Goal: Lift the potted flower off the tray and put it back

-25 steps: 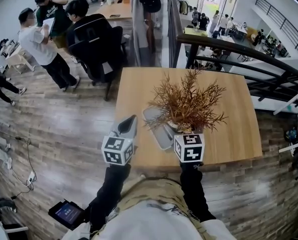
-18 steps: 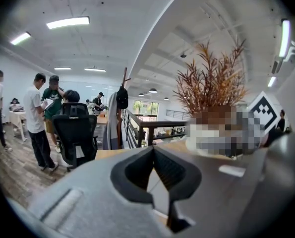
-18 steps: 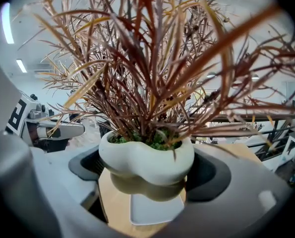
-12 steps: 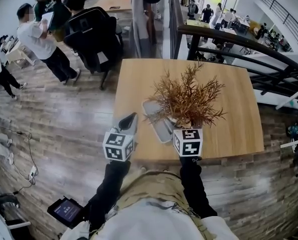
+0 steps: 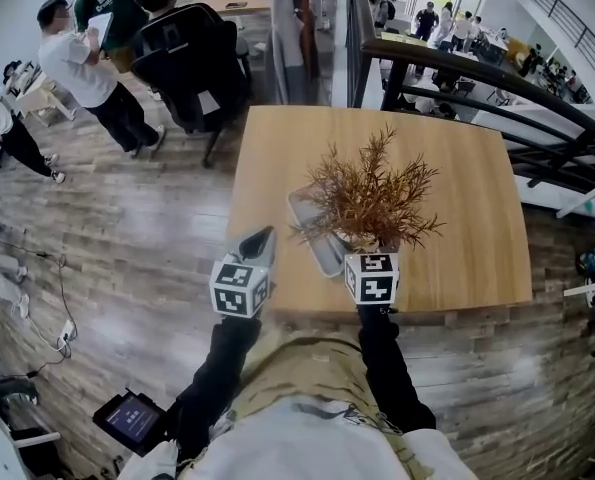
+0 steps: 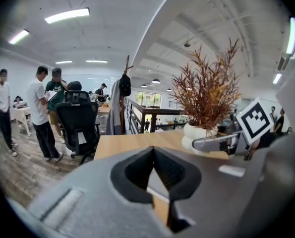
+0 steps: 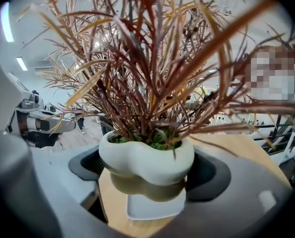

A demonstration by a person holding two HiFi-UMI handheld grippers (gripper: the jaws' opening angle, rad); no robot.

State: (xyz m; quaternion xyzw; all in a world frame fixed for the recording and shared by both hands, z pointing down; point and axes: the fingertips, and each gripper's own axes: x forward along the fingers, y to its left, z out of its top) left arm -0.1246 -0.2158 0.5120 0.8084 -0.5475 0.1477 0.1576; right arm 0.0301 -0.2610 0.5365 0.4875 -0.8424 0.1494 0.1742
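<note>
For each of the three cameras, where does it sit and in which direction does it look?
Head view: on the person's head, looking steeply down at the table; both arms, left gripper and right gripper show.
Left gripper view: on the left gripper, looking across the table; its shut jaws show.
Right gripper view: on the right gripper, looking at the potted flower between its jaws, tray beneath.
Shared: all three show the potted flower.
</note>
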